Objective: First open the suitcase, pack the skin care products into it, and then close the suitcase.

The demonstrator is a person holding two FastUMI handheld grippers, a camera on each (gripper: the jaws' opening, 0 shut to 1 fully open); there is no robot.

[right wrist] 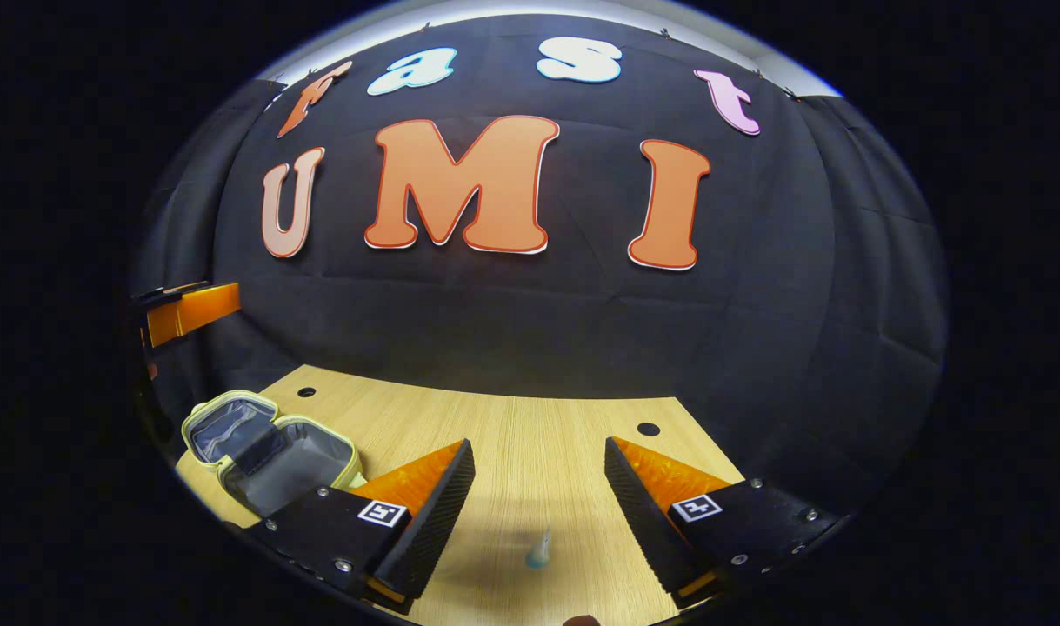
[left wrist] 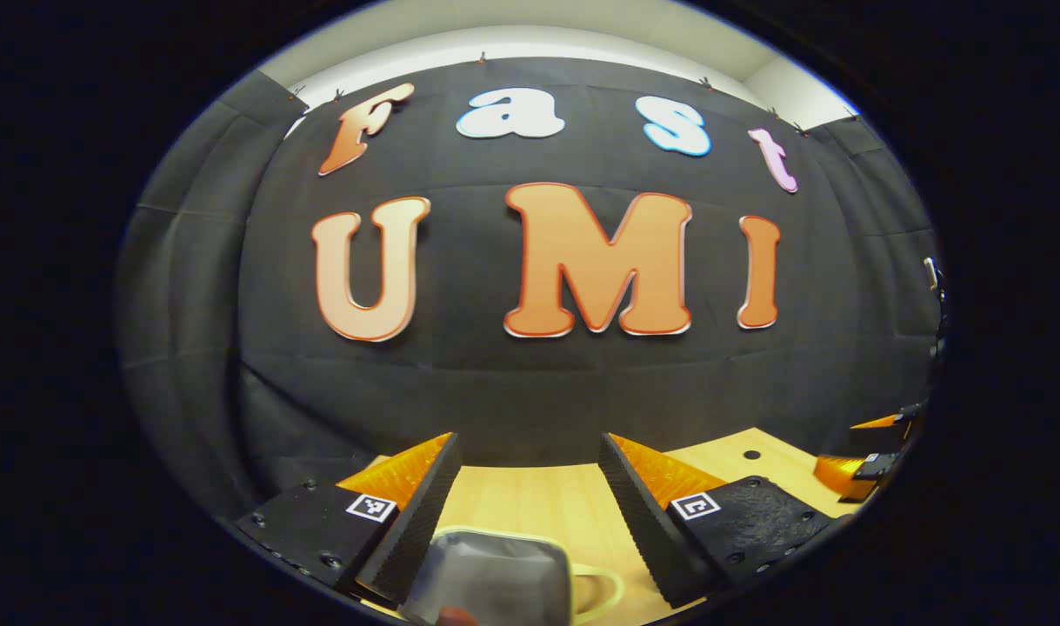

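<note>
Pale wood table (right wrist: 530, 452) carries the small suitcase (right wrist: 269, 452), a cream-edged case with grey lining, lying open near the table's left edge in the right gripper view, both halves spread flat so things can be dropped in. The left tool (left wrist: 525, 496) hangs right over that case (left wrist: 495, 574), its fingers spread wide and gripping nothing. The right tool (right wrist: 538, 496) is likewise wide open and empty, poised above a small pale-blue skin care item (right wrist: 538, 549) lying on the bare table between its fingers, well apart from the case. My judgement: opening is done, and the right tool is lined up to pick this item for packing.
</note>
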